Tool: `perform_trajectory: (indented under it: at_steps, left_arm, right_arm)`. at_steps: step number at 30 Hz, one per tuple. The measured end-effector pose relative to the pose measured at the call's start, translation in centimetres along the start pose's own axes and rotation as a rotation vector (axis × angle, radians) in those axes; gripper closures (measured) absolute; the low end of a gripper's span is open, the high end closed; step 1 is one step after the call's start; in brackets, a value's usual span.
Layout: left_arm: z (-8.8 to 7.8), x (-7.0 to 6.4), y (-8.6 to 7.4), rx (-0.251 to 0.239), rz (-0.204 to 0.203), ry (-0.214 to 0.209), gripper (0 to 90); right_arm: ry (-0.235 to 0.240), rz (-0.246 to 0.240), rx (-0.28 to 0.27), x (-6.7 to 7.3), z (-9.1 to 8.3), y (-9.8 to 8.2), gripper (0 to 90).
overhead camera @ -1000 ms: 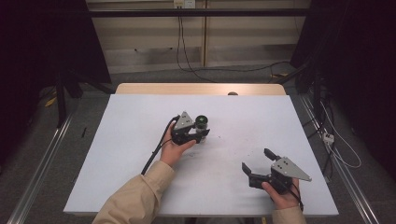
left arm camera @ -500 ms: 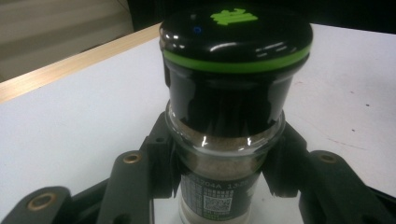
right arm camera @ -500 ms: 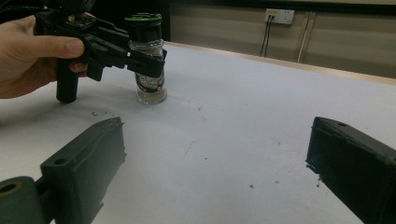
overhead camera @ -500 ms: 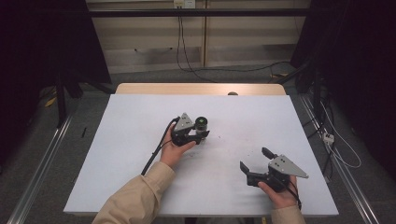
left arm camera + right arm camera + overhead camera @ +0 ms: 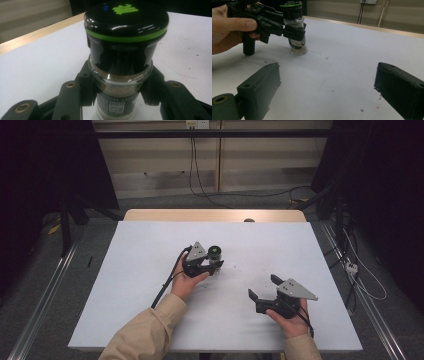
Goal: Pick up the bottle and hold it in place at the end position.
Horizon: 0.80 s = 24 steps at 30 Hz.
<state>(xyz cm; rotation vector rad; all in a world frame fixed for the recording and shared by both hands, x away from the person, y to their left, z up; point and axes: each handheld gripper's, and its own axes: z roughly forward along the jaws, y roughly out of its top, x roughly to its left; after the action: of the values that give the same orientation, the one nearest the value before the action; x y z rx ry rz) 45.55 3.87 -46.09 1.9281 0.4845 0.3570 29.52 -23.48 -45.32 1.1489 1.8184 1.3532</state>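
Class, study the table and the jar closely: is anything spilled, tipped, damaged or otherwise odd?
Nothing stands out. The jar stands upright on the table, lid on, clamped by the left gripper. The right gripper is open and apart from it. The table bears only faint specks and scuffs.

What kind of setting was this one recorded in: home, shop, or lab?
Most likely a lab recording station: a bare white-topped table ringed by black curtains, loose cables along the back wall, and a lone glass spice jar with a black, green-ringed lid as the only prop.
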Motion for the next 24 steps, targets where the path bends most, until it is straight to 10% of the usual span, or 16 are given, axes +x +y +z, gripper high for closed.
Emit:
perform_trajectory:
  at_steps: [24]
  left_arm:
    - [0.0,-0.2,0.0,0.004,0.000,0.006,53.4]
  right_arm:
    - [0.038,0.009,0.045,1.3,3.0,1.5,5.2]
